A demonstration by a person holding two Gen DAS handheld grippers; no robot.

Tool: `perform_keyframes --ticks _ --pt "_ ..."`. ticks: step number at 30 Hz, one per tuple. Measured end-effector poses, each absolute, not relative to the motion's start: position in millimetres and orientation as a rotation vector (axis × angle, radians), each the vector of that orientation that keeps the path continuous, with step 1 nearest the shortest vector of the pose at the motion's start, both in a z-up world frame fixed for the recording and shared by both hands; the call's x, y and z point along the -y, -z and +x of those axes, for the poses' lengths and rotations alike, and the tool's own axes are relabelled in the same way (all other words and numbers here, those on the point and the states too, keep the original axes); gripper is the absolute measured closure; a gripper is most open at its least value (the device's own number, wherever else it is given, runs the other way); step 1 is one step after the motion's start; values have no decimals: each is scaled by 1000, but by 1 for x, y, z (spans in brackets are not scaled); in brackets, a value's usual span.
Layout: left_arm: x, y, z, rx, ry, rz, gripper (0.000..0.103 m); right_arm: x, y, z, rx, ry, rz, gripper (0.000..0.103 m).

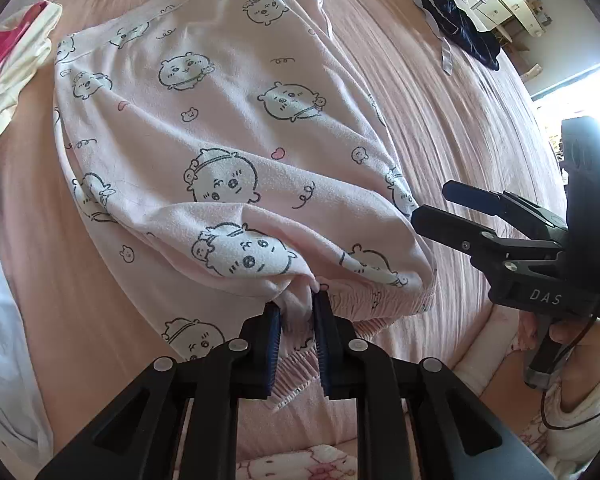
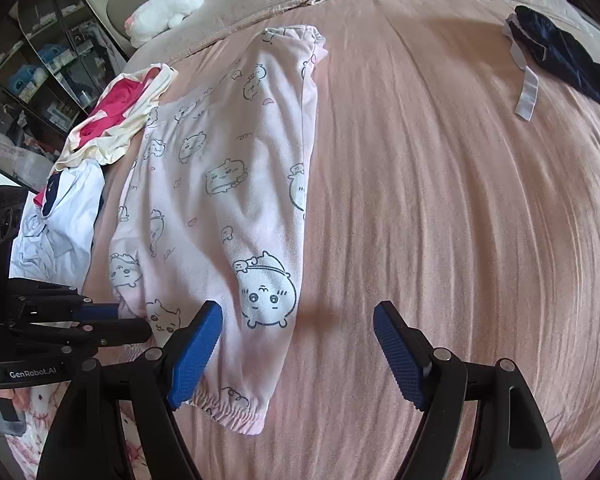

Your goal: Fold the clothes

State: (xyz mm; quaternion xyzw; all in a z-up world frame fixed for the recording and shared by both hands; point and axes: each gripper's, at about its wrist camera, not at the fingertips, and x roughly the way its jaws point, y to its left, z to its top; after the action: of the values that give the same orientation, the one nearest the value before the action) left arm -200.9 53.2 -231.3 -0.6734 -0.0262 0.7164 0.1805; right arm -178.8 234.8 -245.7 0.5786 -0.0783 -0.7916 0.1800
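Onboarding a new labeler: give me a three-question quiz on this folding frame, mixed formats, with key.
1. True or false: the left tool is shut on the pink cartoon-print pajama pants.
2. Multiple choice: the right tool is
A) clamped on the elastic cuff
B) open, gripping nothing
C) holding the dark navy garment
3. Fill in the blank: the dark navy garment lies near the ____ of the pink bedspread, away from the pants.

Key:
1. True; fabric is pinched between its blue pads.
2. B; the fingers stand wide apart above the bedspread, beside the cuff.
3. far right edge.
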Motion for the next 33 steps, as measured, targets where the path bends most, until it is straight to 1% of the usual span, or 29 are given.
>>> perform_keyframes --ticks 9,15,17,18,21,23,25,29,30,31,32,33 --pt "-54 206 -186 -43 -2020 -1888 93 -231 248 -180 237 2228 1644 25" --pt "-58 215 -178 -129 -1994 -1927 94 -229 251 -179 220 2217 1654 25" --pt "-56 217 -173 -113 -1989 -1942 94 -229 252 -179 217 2216 1657 25" --pt "-57 222 -171 -140 -1971 -1968 94 -229 252 -179 216 2216 1659 25" --pt "-61 238 -163 -216 -1907 -2049 90 -226 253 -181 195 2219 1662 25" --pt "-57 240 -161 -246 -1867 -2081 86 -221 254 -180 145 2230 1659 25" --pt "-52 234 -160 -281 -1861 -2090 84 -216 251 -180 57 2272 1625 25" --pt "-34 199 -168 -332 -1972 -2014 80 -205 238 -184 -141 2379 1509 25" --pt "-32 194 -174 -363 -2030 -1979 78 -200 235 -187 -187 2388 1486 25" --pt "-33 192 -181 -398 -2101 -1942 73 -193 236 -187 -235 2371 1475 25" --pt "-35 194 -189 -408 -2154 -1906 69 -184 242 -186 -297 2327 1483 25" --pt "-39 201 -197 -374 -2162 -1877 66 -176 248 -185 -358 2282 1489 25"
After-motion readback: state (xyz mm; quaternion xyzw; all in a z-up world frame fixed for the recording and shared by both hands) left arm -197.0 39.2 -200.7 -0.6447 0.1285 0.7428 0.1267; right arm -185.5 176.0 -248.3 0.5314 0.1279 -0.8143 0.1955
